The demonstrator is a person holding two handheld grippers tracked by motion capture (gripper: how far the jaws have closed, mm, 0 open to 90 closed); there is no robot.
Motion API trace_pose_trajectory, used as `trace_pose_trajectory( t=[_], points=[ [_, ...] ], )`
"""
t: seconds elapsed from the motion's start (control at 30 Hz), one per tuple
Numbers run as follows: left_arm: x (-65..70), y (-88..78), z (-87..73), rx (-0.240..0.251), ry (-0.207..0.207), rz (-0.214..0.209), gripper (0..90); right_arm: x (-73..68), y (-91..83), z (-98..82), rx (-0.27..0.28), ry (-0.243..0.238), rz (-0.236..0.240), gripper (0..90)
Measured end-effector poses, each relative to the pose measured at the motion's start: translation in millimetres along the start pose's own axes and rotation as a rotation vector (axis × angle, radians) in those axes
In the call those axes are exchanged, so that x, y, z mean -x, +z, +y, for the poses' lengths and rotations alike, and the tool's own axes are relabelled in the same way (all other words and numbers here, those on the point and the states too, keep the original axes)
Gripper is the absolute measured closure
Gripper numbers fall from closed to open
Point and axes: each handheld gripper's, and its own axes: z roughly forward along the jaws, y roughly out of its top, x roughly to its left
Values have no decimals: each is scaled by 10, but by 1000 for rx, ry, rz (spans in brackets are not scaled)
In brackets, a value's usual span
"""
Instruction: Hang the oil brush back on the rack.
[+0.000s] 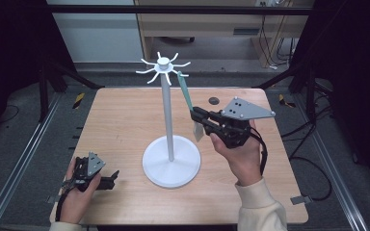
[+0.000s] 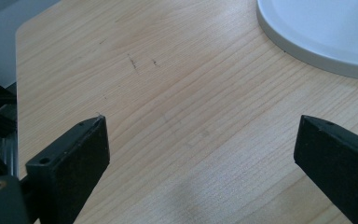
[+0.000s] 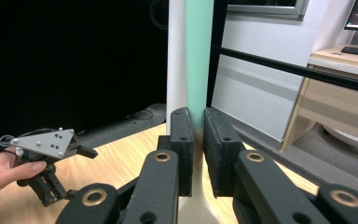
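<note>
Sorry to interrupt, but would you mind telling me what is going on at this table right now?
A person works with a gripper in each hand. The right gripper is shut on a green-handled utensil, holding it up beside the white hook stand, its handle end near one of the hooks at the top. The left gripper rests low on the wooden table, jaws open with nothing between them.

A white stand (image 1: 171, 166) sits on the wooden table (image 1: 125, 115).

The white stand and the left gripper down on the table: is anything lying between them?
No. In the high view only bare wood separates the left gripper from the white stand; the left gripper view shows the same bare table.
</note>
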Motion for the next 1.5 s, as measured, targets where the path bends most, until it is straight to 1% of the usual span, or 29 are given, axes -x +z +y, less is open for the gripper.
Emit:
trace_pose_trajectory(
  t=[0.33,0.67,1.17,1.5],
  points=[
    [-2,1,-3,3,-5,-1,29,-4,18,4,-4,1,-17,822],
    [-3,0,-4,-4,1,-2,28,6,23,5,-10,-8,-33,822],
    [-5,0,-5,-3,0,-2,29,5,55,4,-21,-21,-33,821],
    [-6,1,-6,-5,0,-3,29,23,60,8,-19,-16,-29,819]
  ],
)
